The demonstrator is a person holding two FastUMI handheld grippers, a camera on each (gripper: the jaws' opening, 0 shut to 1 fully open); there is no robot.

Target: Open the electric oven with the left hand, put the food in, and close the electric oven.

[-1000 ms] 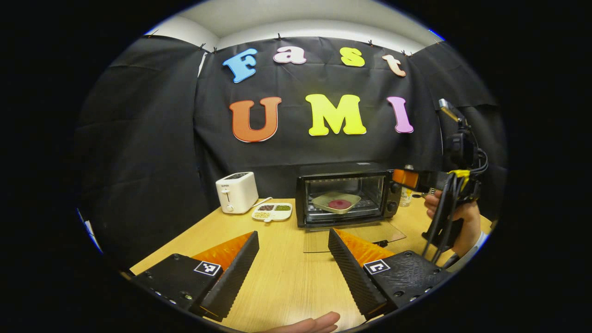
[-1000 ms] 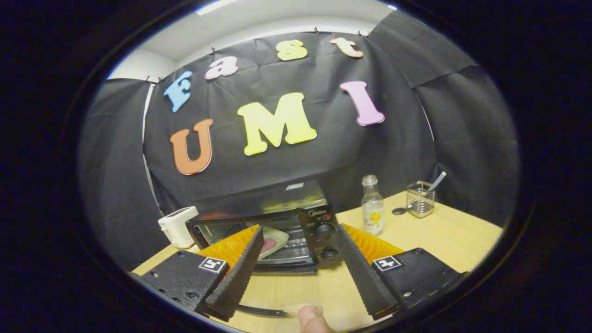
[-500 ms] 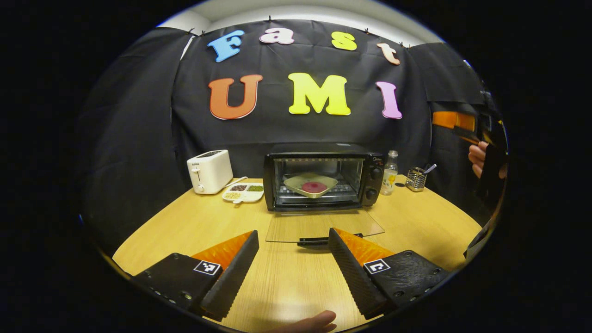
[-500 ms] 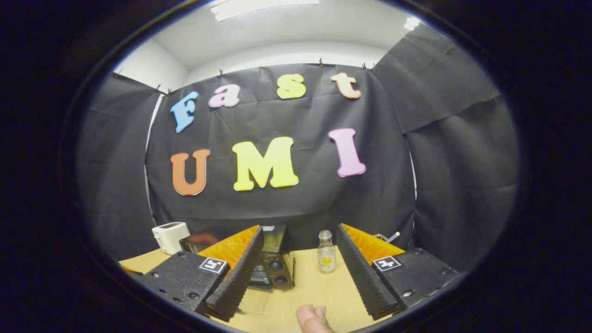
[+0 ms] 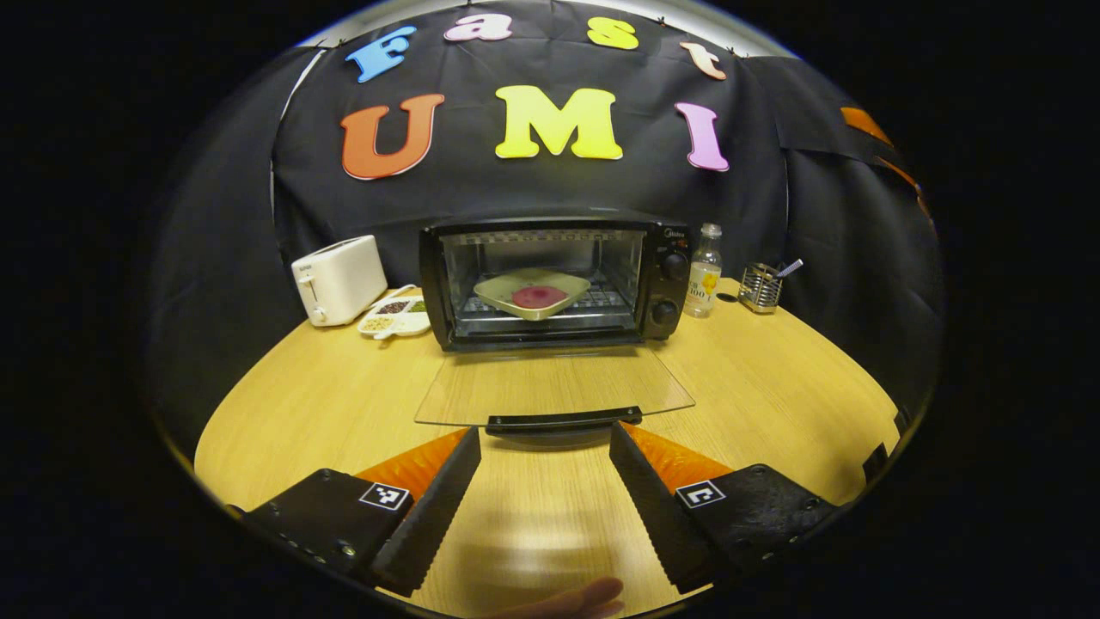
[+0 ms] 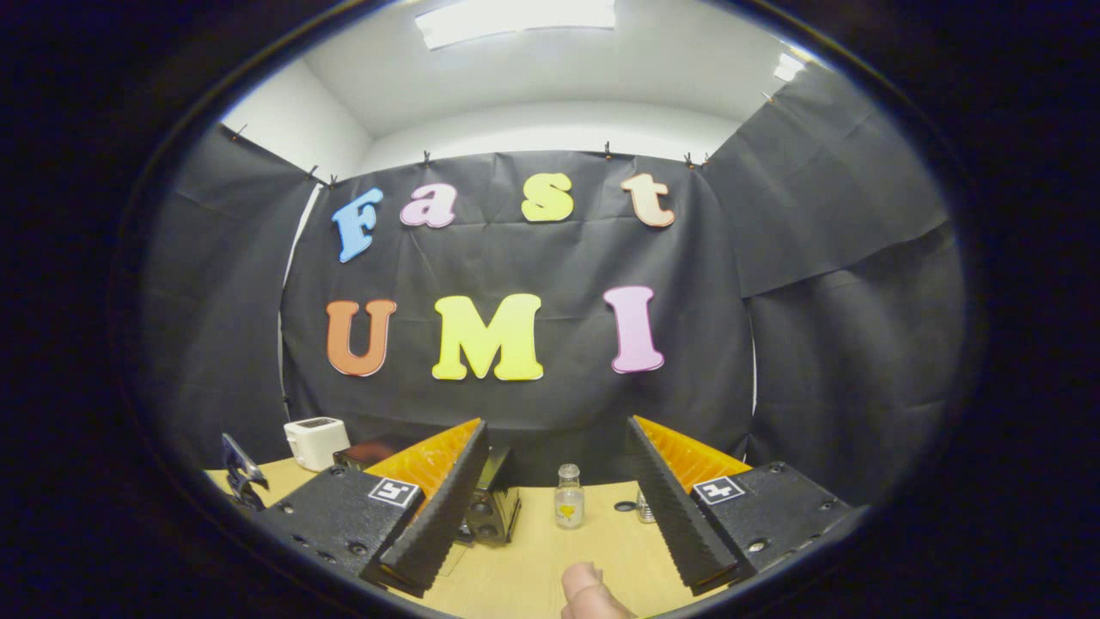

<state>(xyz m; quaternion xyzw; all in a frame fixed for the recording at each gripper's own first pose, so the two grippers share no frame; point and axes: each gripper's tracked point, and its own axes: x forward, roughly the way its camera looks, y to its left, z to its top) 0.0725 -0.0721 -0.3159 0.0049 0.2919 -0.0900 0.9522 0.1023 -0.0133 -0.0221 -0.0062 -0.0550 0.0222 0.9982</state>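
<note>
The electric oven (image 5: 550,279) stood open, its glass door (image 5: 554,387) lying flat, with a plate (image 5: 533,292) bearing a red food disc (image 5: 539,297) on the rack inside. The left gripper (image 5: 546,464) hung spread and empty just short of the door handle (image 5: 563,421). The right gripper (image 6: 554,486), also spread, was raised well back above the wooden table (image 5: 773,387). A white toaster (image 5: 338,278), a divided snack dish (image 5: 394,315), a bottle (image 5: 705,273) and a wire holder (image 5: 760,288) flanked the oven.

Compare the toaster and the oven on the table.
The toaster is white; the oven is black. The toaster is smaller, standing left of the larger oven. The toaster shows no food, while the oven's door lies open flat, with a plate of food on its rack. Both stand on the table by the back wall.
</note>
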